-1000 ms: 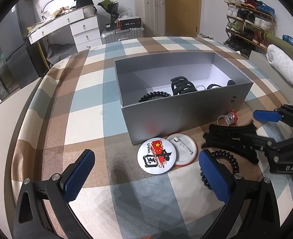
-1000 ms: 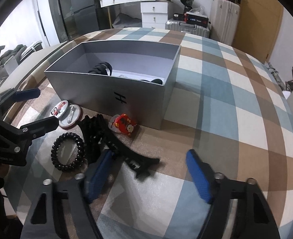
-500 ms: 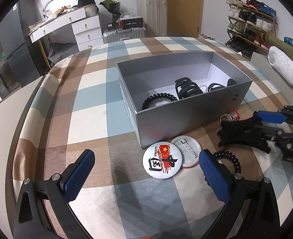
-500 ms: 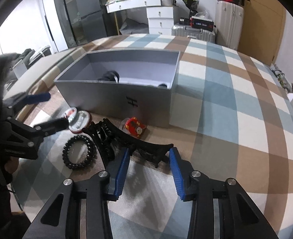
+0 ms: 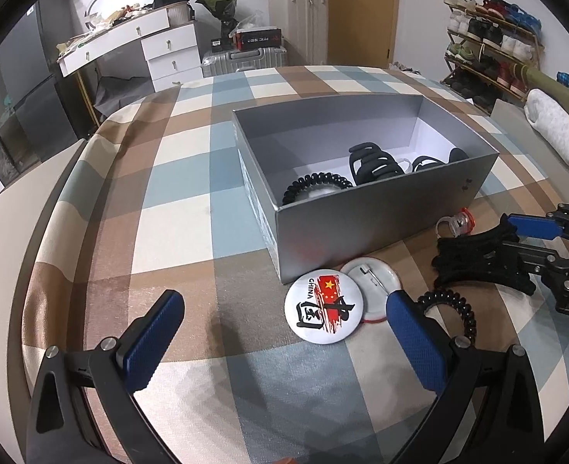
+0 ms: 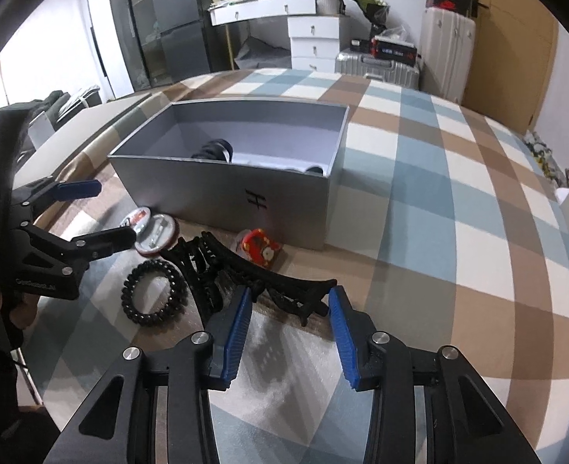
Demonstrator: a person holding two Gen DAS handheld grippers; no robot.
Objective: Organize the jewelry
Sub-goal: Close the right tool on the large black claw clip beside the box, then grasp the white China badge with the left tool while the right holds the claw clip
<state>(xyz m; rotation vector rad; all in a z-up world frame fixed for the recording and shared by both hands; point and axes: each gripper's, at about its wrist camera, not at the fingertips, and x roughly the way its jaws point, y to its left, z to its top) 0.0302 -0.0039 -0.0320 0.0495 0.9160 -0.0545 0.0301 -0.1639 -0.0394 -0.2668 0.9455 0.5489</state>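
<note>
A grey open box (image 5: 381,216) (image 6: 222,189) on the checked cloth holds a black coil tie (image 5: 315,187) and a black claw clip (image 5: 373,162). In front of it lie two round badges (image 5: 323,305) (image 6: 157,232), a red ring (image 5: 458,224) (image 6: 261,249), a black coil hair tie (image 5: 458,309) (image 6: 153,294) and a large black claw clip (image 5: 477,259) (image 6: 269,282). My right gripper (image 6: 290,309) (image 5: 532,239) is shut on the end of the large clip. My left gripper (image 5: 284,332) (image 6: 103,212) is open, hovering over the badges.
The table's left edge (image 5: 52,201) drops off to the floor. Behind the table stand a white dresser (image 5: 160,50), suitcases (image 5: 261,54) and a shoe rack (image 5: 489,38). A folded grey cloth (image 5: 555,135) lies at the far right.
My right gripper moved forward and narrowed from wide open onto the large black clip's end. My left gripper shifted slightly left and back, staying open.
</note>
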